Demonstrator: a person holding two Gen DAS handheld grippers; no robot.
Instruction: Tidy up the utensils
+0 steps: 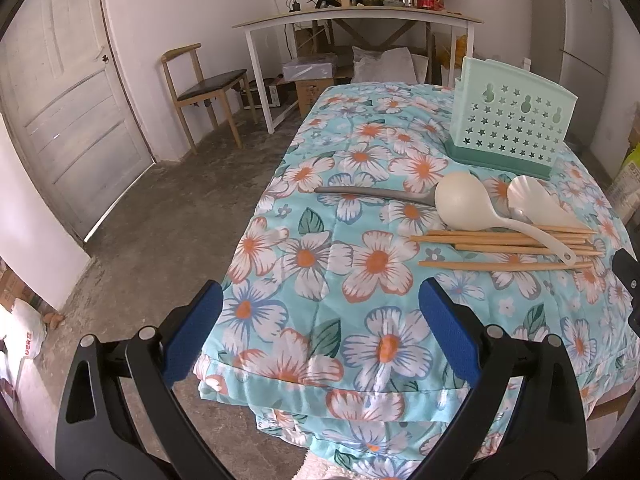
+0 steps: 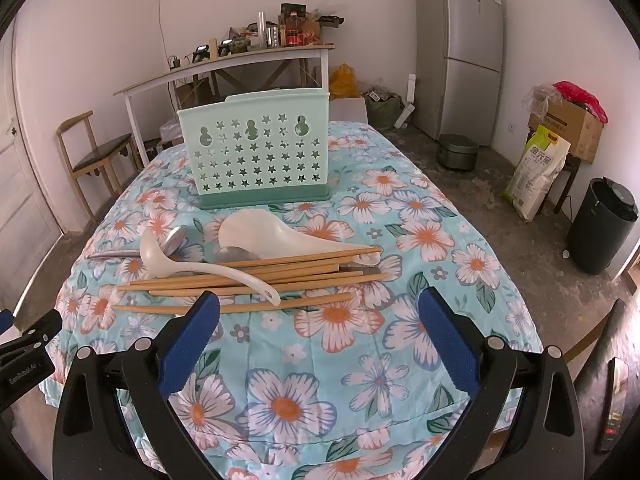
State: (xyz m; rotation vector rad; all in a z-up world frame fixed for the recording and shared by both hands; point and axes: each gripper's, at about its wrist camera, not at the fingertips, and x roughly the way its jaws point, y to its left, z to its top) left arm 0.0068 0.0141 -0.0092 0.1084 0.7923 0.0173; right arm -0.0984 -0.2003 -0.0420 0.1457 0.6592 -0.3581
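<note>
A mint-green utensil holder (image 2: 256,152) with star holes stands upright on the floral-clothed table (image 2: 340,360); it also shows in the left wrist view (image 1: 512,120). In front of it lies a pile: a cream ladle (image 2: 188,266), a cream rice paddle (image 2: 272,236), a metal spoon (image 2: 172,240) and several wooden chopsticks (image 2: 256,280). In the left wrist view the ladle (image 1: 464,202), paddle (image 1: 532,204), grey-handled spoon (image 1: 372,193) and chopsticks (image 1: 504,246) lie to the right. My left gripper (image 1: 320,328) is open and empty at the table's near left corner. My right gripper (image 2: 320,332) is open and empty just short of the pile.
A wooden chair (image 1: 204,92) and a white desk (image 1: 360,20) with clutter stand behind the table. A door (image 1: 68,100) is at the left. A fridge (image 2: 460,48), a rice sack (image 2: 536,172), a box (image 2: 568,124) and a black bin (image 2: 604,224) are at the right.
</note>
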